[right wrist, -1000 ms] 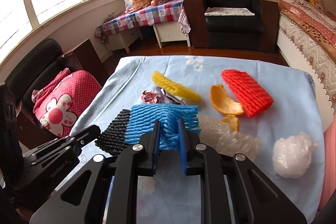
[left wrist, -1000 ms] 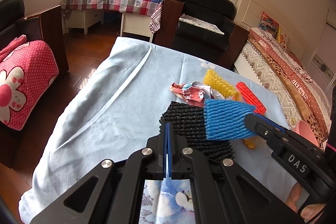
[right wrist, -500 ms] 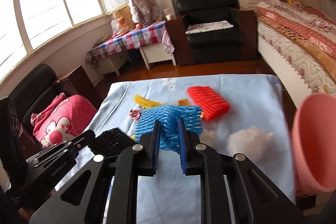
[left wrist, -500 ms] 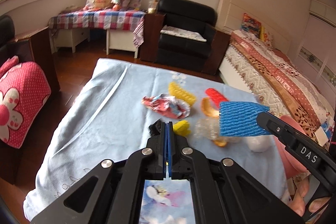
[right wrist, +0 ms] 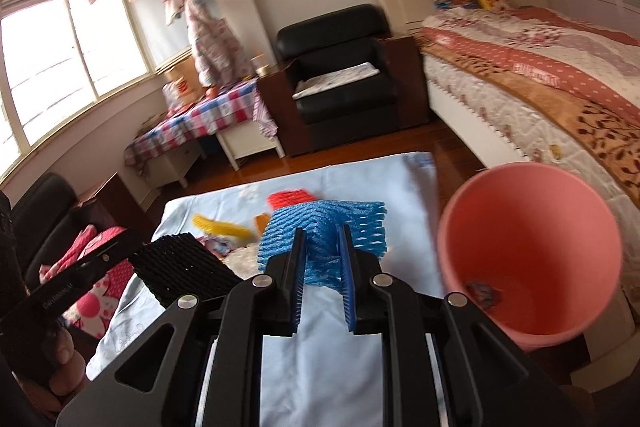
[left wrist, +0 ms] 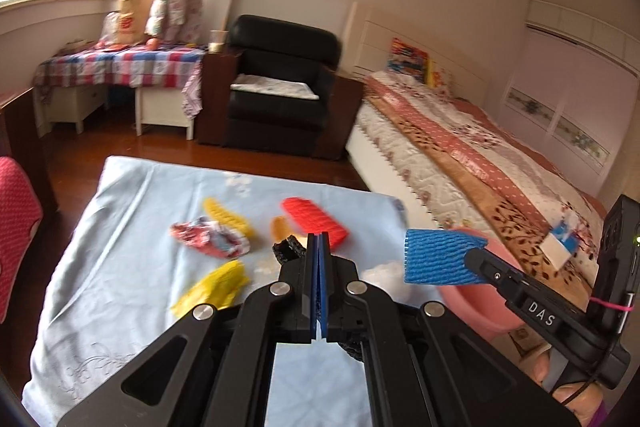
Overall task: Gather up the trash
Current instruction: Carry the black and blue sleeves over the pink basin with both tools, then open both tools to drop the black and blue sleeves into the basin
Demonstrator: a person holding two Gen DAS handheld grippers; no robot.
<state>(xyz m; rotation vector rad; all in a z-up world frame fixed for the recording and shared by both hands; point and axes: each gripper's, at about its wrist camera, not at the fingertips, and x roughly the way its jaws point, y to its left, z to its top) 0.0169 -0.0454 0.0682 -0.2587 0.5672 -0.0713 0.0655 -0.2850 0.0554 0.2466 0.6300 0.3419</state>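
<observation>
While the left gripper [left wrist: 318, 267] showed its jaws pressed flat on a black foam net [left wrist: 286, 253], red [left wrist: 314, 219] and yellow [left wrist: 212, 287] nets lay on the blue cloth [left wrist: 120, 227]. From the right view, the right gripper [right wrist: 322, 267] pinched a blue foam net [right wrist: 324, 227] beside the pink bin [right wrist: 532, 251]. Carrying seemed underway; next, each net needed releasing over the bin's mouth.

We observed a domestic bedroom: a made bed [right wrist: 540, 75] with patterned quilts and a white headboard [left wrist: 384, 39], a black leather armchair [left wrist: 280, 87], a side table under a checked cloth [left wrist: 120, 67], a bay window [right wrist: 60, 59], and wooden flooring [left wrist: 208, 155].
</observation>
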